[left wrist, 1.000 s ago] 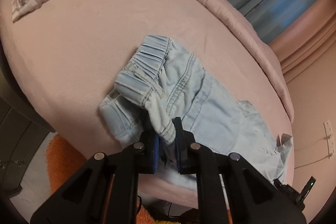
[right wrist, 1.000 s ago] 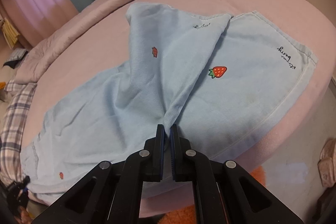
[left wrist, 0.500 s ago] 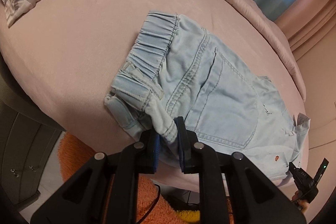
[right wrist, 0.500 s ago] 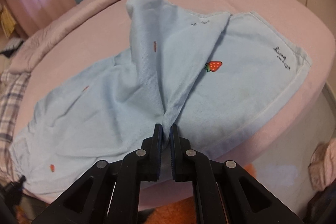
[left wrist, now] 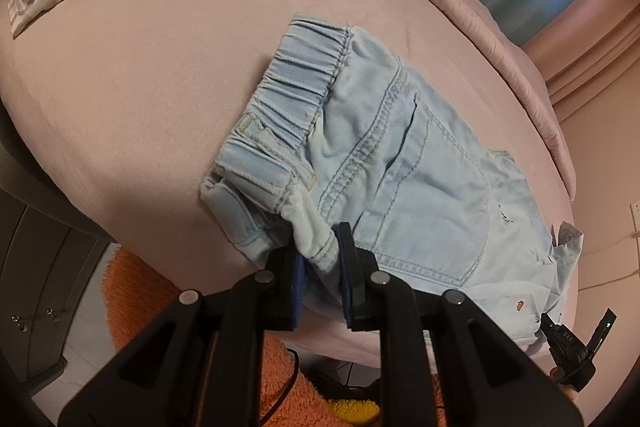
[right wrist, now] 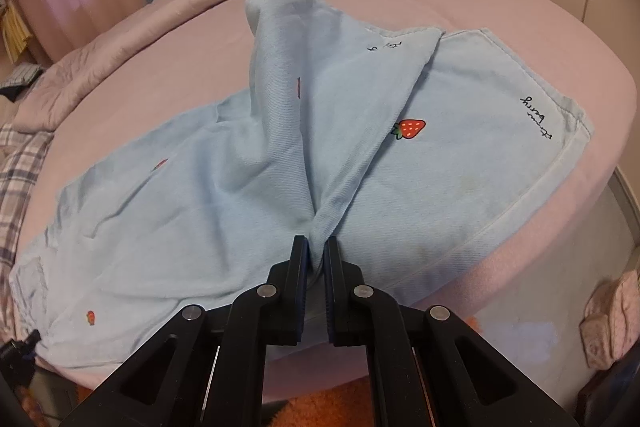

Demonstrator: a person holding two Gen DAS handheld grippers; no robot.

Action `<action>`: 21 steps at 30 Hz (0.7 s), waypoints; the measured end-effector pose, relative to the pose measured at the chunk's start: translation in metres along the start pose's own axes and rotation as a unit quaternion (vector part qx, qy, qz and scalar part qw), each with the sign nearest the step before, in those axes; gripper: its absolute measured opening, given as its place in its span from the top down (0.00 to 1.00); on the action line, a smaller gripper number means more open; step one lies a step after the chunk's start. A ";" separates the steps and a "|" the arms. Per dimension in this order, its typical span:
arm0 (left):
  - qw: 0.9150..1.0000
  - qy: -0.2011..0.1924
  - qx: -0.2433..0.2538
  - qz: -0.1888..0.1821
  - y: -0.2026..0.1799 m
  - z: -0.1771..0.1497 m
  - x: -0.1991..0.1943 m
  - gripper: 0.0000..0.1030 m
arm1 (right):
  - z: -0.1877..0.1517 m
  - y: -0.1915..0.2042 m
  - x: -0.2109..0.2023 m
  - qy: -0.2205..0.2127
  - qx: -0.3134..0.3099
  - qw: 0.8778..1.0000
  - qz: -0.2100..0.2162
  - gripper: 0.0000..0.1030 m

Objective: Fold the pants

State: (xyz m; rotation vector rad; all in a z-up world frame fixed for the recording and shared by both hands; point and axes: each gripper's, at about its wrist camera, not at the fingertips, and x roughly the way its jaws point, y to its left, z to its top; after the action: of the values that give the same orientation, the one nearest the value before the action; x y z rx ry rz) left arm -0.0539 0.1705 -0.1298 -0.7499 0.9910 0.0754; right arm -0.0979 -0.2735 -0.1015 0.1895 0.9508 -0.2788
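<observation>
On the bed (left wrist: 120, 87), both claws angled down, left claw (left wrist: 320, 247) pinching pants (left wrist: 400, 155) waistband, right claw (right wrist: 316, 251) clamping leg fabric.

Right gripper pinching pants on pink bed.

The right gripper (right wrist: 316, 251) is clamped on a raised fold of the light blue pants (right wrist: 224, 195), which lie spread across the bed (right wrist: 500, 3) up to its near edge. One leg panel stands lifted in a ridge. A strawberry print (right wrist: 410, 128) and cursive lettering (right wrist: 538, 119) show near the hem, toward the right edge.
</observation>
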 end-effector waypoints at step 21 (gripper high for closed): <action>1.000 -0.005 0.013 0.003 -0.002 0.001 0.001 0.82 | 0.000 -0.005 0.000 0.003 0.006 1.000 0.003 0.96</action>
State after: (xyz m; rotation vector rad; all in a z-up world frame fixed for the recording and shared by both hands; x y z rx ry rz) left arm -0.0520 0.1691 -0.1293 -0.7213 0.9827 0.0713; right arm -0.0990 -0.2782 -0.1018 0.2043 0.9552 -0.2774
